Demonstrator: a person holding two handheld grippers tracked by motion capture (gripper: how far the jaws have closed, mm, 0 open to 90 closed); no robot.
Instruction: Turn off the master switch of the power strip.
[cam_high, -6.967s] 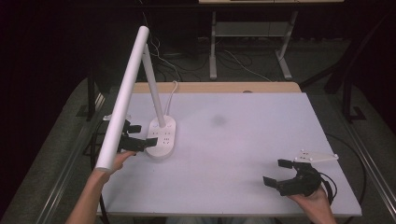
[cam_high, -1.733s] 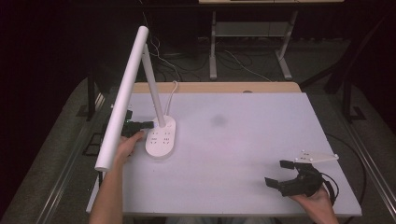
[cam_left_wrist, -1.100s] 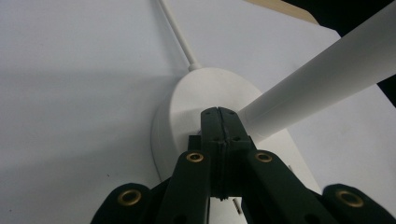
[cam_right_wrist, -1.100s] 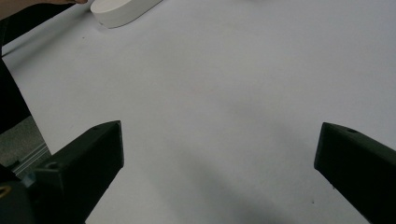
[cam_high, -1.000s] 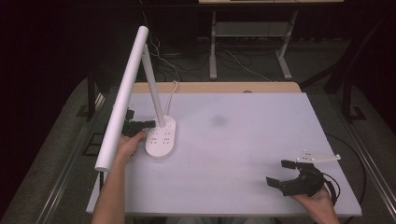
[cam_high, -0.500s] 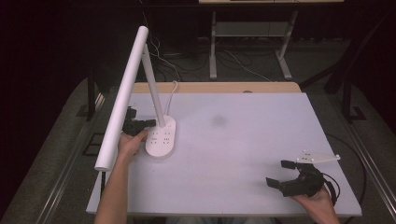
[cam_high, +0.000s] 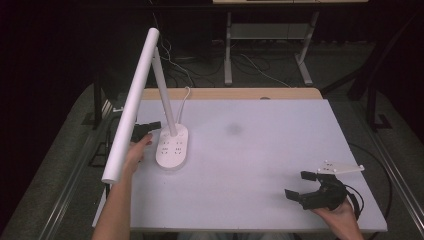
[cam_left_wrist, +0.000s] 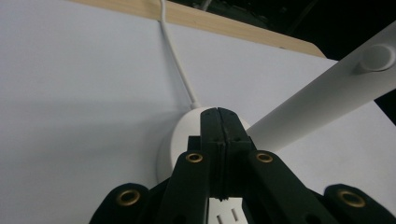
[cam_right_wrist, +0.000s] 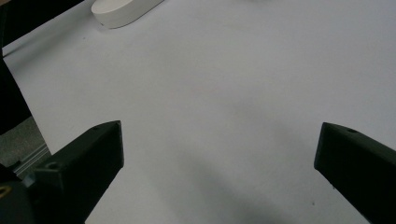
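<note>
Left gripper (cam_left_wrist: 218, 116) is pinched shut on nothing, tips over the lamp base (cam_high: 172, 147), probably to poke its button, while right gripper (cam_high: 306, 186) idles wide open on the counter (cam_high: 260, 150).

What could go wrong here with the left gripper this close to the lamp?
The left gripper, jaws shut with nothing between them, sits right at the lamp base, beside the slanted stem. A sideways nudge might slide the base or tip the lamp, since its long head overhangs the table edge. The white cord behind it could snag.
</note>
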